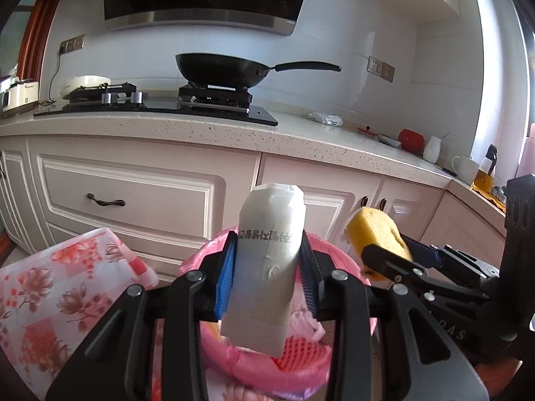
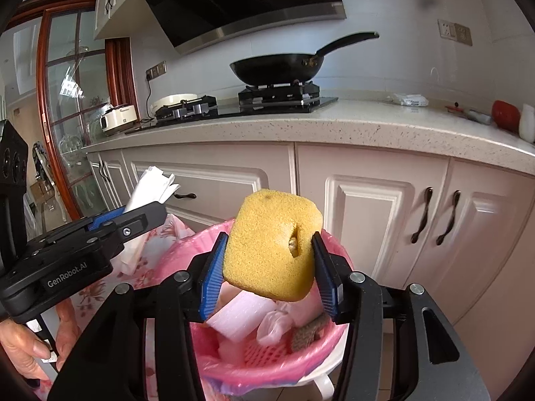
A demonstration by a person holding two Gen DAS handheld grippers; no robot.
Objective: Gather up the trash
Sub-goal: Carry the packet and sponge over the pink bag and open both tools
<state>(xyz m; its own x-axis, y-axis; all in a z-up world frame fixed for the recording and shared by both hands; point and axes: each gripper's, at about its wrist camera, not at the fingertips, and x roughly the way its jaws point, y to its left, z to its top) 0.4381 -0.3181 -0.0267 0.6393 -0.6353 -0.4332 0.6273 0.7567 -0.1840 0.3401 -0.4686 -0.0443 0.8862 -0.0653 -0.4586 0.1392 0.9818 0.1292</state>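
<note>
My left gripper (image 1: 267, 267) is shut on a white paper packet (image 1: 267, 267) with printed characters, held upright over the trash bin (image 1: 314, 367) lined with a pink bag. My right gripper (image 2: 267, 260) is shut on a yellow sponge (image 2: 271, 244) and holds it above the same bin (image 2: 207, 244). The bin holds white foam, a pink net, a small plastic bag and a brown scrap. The right gripper and sponge (image 1: 378, 237) show at the right of the left wrist view. The left gripper (image 2: 133, 220) with the packet (image 2: 147, 190) shows at the left of the right wrist view.
Pink kitchen cabinets (image 1: 133, 193) stand right behind the bin. The counter (image 1: 200, 123) above carries a stove with a black wok (image 1: 227, 68). A floral cloth (image 1: 50, 294) covers a surface left of the bin. Cups and a red pot (image 1: 411, 138) stand at the counter's right.
</note>
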